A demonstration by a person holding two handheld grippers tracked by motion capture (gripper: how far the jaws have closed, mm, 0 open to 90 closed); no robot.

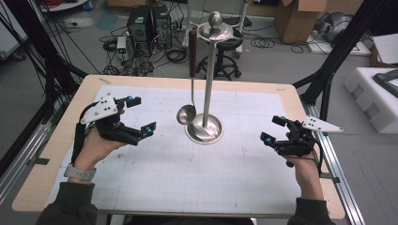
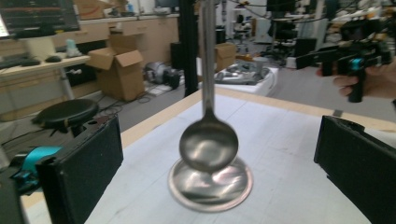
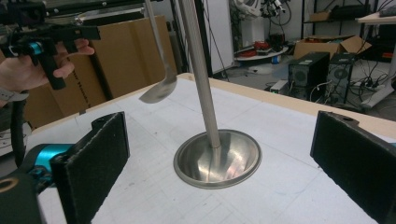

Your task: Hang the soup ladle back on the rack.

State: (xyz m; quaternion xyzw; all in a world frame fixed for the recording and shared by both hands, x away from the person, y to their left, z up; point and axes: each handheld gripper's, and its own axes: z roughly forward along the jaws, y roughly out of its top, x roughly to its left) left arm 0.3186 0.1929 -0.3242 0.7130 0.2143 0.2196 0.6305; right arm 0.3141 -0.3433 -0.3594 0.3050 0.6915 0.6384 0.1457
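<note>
Hazard: my left gripper point(image 1: 142, 115) and right gripper point(image 1: 273, 129), both wide open and empty, flank the hanging ladle point(image 1: 187, 114); a careless sweep could unhook it from the stand point(image 1: 205, 128).

Stand point(image 1: 208, 84) and hanging ladle point(image 1: 187, 112) block the counter point(image 1: 155, 168) centre; mat bare on both sides.
</note>
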